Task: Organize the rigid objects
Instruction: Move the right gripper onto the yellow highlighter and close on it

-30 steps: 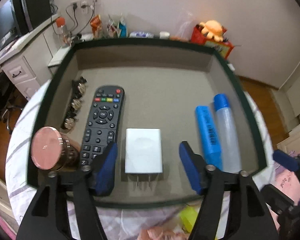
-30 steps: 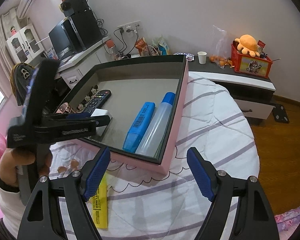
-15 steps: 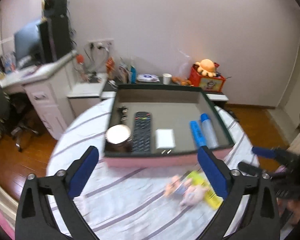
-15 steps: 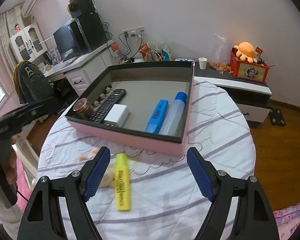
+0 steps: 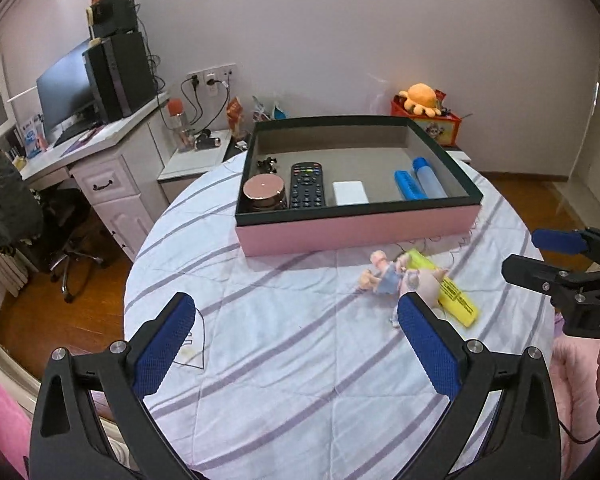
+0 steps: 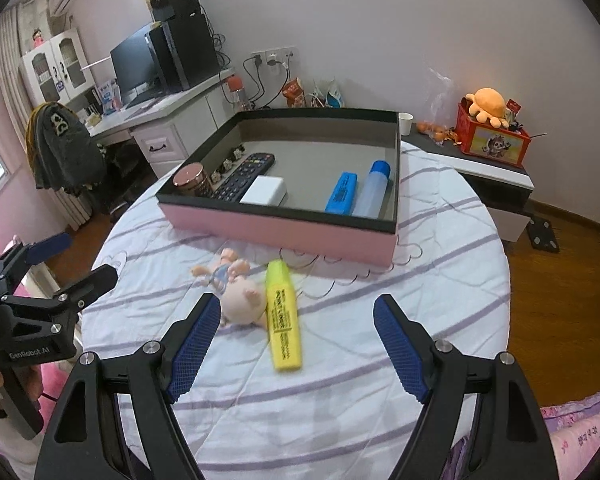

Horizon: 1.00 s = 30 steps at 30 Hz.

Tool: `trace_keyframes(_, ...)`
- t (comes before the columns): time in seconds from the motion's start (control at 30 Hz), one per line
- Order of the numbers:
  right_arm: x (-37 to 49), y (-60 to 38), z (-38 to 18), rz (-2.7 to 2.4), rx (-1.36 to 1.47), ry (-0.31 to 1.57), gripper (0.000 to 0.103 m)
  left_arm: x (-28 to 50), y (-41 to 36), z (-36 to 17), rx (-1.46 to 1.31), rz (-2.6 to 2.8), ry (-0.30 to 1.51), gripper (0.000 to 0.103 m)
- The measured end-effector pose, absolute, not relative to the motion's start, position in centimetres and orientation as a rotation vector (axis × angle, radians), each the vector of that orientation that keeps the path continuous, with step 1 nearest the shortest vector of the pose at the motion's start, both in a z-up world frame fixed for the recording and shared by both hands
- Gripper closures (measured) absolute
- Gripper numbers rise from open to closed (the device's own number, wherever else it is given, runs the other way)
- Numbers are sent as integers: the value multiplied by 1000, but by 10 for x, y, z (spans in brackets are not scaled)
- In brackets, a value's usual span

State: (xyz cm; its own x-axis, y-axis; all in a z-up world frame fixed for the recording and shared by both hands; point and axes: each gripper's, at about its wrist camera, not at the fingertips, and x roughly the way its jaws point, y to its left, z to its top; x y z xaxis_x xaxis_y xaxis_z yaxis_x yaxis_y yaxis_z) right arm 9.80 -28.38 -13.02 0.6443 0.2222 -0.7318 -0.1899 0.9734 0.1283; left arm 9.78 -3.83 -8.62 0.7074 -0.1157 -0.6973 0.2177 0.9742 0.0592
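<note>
A pink box (image 5: 356, 232) (image 6: 280, 232) with a dark rim sits at the far side of the round table. In it lie a copper-lidded jar (image 5: 263, 188), a black remote (image 5: 307, 184), a white charger (image 5: 350, 193), a blue marker (image 5: 408, 186) and a clear bottle (image 5: 430, 182). On the cloth in front of the box lie a yellow highlighter (image 6: 282, 316) (image 5: 452, 292) and a small plush doll (image 6: 240, 296) (image 5: 392, 276). My left gripper (image 5: 292, 304) (image 6: 92, 256) hangs wide open over bare cloth, holding nothing. My right gripper (image 6: 297, 302) (image 5: 520, 250) is open just short of the highlighter.
Small black clips (image 5: 268, 164) lie in the box's back left corner. A desk (image 5: 100, 140) with a monitor and a draped chair (image 5: 4, 200) stand to the left. A low cabinet (image 6: 496, 176) with a red toy box (image 6: 494, 140) is behind on the right. Wooden floor surrounds the table.
The left jaws spread wide from either side of the white charger and drew back out of the box. The right gripper also pulled back, bringing the highlighter and doll into view.
</note>
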Motion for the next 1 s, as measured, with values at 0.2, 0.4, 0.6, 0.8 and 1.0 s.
trace_keyframes(0.2, 90, -272, -127, 231, 13, 838, 23, 89, -44, -85, 140, -210, 759, 1)
trace_keyframes(0.4, 90, -267, -131, 206, -10, 853, 23, 88, -44, -93, 141, -216, 777, 1)
trace_keyframes(0.6, 98, -265, -148, 163, -63, 887, 23, 94, -44, -107, 154, -214, 814, 1)
trace_keyframes(0.8, 116, -257, -174, 155, -129, 946, 23, 104, -42, -123, 161, -205, 858, 1)
trace_keyframes(1.0, 133, -250, -197, 164, -194, 986, 23, 112, -39, -129, 164, -204, 874, 1)
